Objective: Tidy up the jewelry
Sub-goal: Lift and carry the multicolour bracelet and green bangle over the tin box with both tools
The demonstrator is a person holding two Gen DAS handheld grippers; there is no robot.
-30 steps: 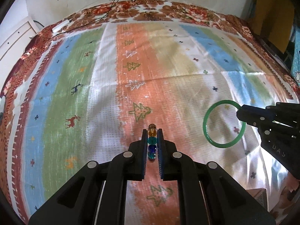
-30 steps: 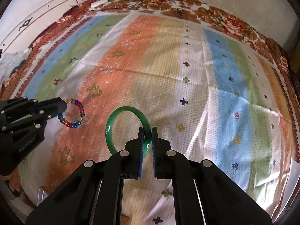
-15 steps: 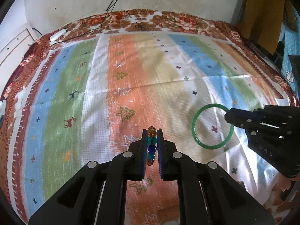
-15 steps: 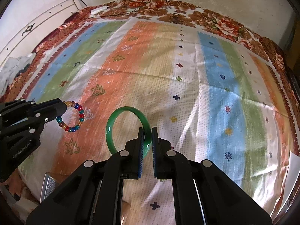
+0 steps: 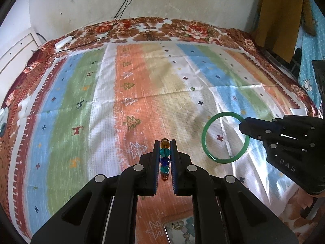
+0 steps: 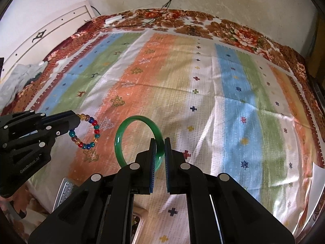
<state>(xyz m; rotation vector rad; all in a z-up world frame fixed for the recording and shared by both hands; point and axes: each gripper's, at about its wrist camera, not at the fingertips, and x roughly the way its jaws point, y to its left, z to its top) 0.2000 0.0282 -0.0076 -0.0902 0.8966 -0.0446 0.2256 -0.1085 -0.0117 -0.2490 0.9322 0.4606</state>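
Observation:
My left gripper (image 5: 164,142) is shut on a bracelet of coloured beads (image 5: 164,159), held edge-on above the striped cloth. In the right wrist view the beaded bracelet (image 6: 86,131) hangs as a ring from the left gripper (image 6: 76,122) at the left. My right gripper (image 6: 160,140) is shut on a green bangle (image 6: 130,140), held upright above the cloth. In the left wrist view the green bangle (image 5: 209,142) shows at the right, pinched by the right gripper (image 5: 242,127).
A striped cloth (image 5: 142,81) covers the bed, with a floral border (image 5: 162,28) at the far edge by the wall. A metal-rimmed tray (image 6: 65,191) lies at the near edge; it also shows in the left wrist view (image 5: 178,231). Cables (image 5: 121,6) hang on the wall.
Both grippers have risen and drawn back from the cloth, each still holding its piece. More of the wall and the near tray has come into view.

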